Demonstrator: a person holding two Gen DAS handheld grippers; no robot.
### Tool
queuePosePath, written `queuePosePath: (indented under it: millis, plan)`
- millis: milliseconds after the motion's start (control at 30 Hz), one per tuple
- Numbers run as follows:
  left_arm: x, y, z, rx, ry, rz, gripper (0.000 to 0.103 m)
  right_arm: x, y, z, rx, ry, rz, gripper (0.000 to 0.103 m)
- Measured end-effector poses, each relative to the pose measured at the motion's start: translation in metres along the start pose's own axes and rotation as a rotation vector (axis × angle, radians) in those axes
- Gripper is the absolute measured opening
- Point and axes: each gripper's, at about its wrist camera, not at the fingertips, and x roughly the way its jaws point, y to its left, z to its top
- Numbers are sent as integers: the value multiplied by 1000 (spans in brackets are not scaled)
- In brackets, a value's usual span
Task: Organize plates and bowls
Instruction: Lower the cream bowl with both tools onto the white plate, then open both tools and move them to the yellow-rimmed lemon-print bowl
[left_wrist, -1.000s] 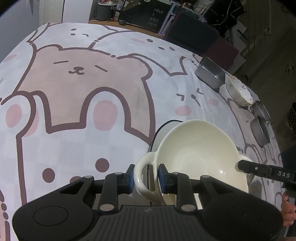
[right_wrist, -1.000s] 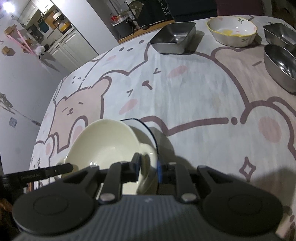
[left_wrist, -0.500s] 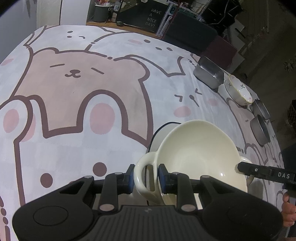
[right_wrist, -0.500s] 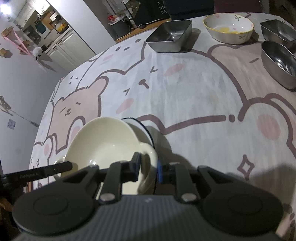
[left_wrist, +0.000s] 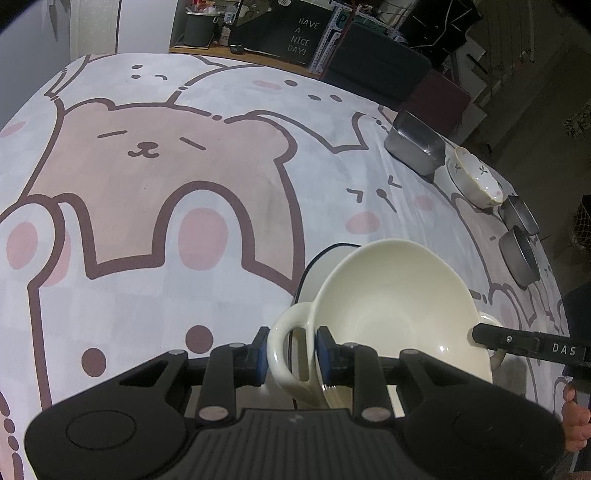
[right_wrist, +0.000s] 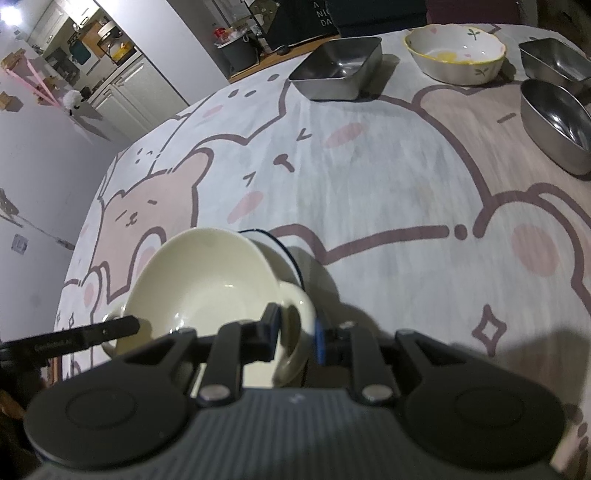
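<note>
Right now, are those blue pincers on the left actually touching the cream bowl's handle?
Touching. In the left wrist view the left gripper has its blue pads pressed on both sides of the cream bowl handle loop, no gap showing.

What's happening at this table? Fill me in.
A person holds a cream bowl by its two loop handles, one in each tool: the left tool is clamped on one handle, the right tool on the other. The bowl sits over a dark-rimmed white dish on the bear-print cloth. Three steel containers and a floral bowl wait at the far side.
</note>
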Motion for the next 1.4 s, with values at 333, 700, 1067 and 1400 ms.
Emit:
queuePosePath:
  millis: [333,700,1067,1400]
  plan:
    - [1,-3,-1,7,28,-7,52,0,-7,1,38,9,18,30]
    - [-10,-4,-4,12,7,43,99,-10,-5,-4,-9,-18,5,96]
    - [-46,-39,-1,104,-101,88,103,-49,3,-11,-130,-87,-7,103]
    - [-66,-122,16,210,-209,22,103,-116,-18,5,-184,-215,-20,103]
